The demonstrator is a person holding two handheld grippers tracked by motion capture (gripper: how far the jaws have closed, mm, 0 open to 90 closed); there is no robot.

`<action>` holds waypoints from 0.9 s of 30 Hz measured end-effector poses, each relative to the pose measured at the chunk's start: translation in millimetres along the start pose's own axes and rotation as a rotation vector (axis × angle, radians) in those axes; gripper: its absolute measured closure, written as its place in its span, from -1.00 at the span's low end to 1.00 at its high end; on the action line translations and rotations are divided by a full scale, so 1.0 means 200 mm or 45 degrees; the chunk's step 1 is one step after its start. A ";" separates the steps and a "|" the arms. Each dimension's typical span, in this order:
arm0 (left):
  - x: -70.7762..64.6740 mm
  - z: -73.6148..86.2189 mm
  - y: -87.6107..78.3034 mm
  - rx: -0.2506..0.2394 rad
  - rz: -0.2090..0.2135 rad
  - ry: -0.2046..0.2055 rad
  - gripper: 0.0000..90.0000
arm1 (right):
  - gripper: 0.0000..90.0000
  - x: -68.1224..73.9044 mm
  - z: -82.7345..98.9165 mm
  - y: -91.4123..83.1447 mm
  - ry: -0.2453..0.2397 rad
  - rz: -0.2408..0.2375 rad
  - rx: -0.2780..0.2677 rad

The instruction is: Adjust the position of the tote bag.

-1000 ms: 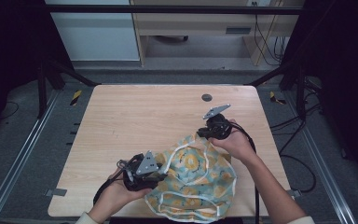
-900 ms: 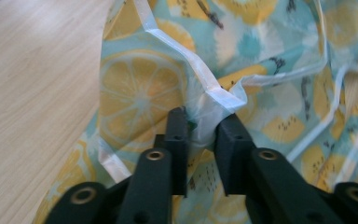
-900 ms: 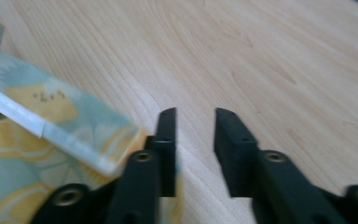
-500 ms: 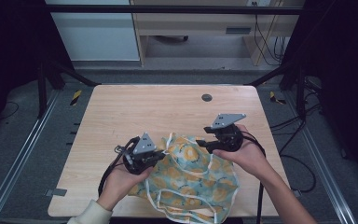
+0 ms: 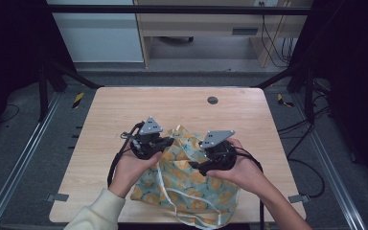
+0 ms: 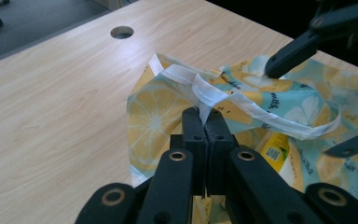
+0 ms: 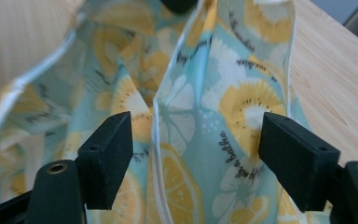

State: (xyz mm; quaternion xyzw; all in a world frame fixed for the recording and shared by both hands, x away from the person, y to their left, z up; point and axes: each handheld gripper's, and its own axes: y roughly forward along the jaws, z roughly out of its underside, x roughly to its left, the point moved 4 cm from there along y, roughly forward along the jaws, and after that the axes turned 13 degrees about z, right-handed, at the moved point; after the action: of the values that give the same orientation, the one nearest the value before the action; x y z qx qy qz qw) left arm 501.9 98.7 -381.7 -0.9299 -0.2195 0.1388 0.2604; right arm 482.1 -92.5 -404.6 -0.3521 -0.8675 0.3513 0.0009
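Our left gripper (image 6: 204, 122) pinches the white strap (image 6: 223, 100) of the bag (image 5: 187, 184) near the table's (image 5: 124, 110) front edge. Our right gripper (image 7: 196, 156) has just been opening and stands wide over the cloth. It seems light and floppy, best taken by its hem or strap.

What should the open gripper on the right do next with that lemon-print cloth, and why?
Probably close on the cloth's edge. The left gripper is shut on the white strap of the lemon-print cloth, holding one side up. The right gripper has just been opening; its jaws stand wide with a fold of cloth between them, not pressed. Pinching there would let both hands spread it.
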 end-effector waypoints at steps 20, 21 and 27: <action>-0.21 0.10 -0.12 -0.037 -0.032 0.195 0.25 | 1.00 -0.12 -0.04 0.05 0.071 -0.030 0.067; -0.23 0.11 -0.12 -0.033 -0.018 0.205 0.24 | 0.99 -0.13 -0.05 0.06 0.085 -0.026 0.071; -0.27 0.15 0.01 0.068 0.056 0.266 0.12 | 0.99 -0.15 -0.06 0.08 0.103 -0.035 0.085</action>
State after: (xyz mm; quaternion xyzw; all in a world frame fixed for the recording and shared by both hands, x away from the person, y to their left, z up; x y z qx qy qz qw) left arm 444.7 83.2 -399.7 -0.9366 -0.1669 0.0526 0.3036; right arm 518.1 -95.3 -398.4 -0.3538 -0.8593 0.3655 0.0525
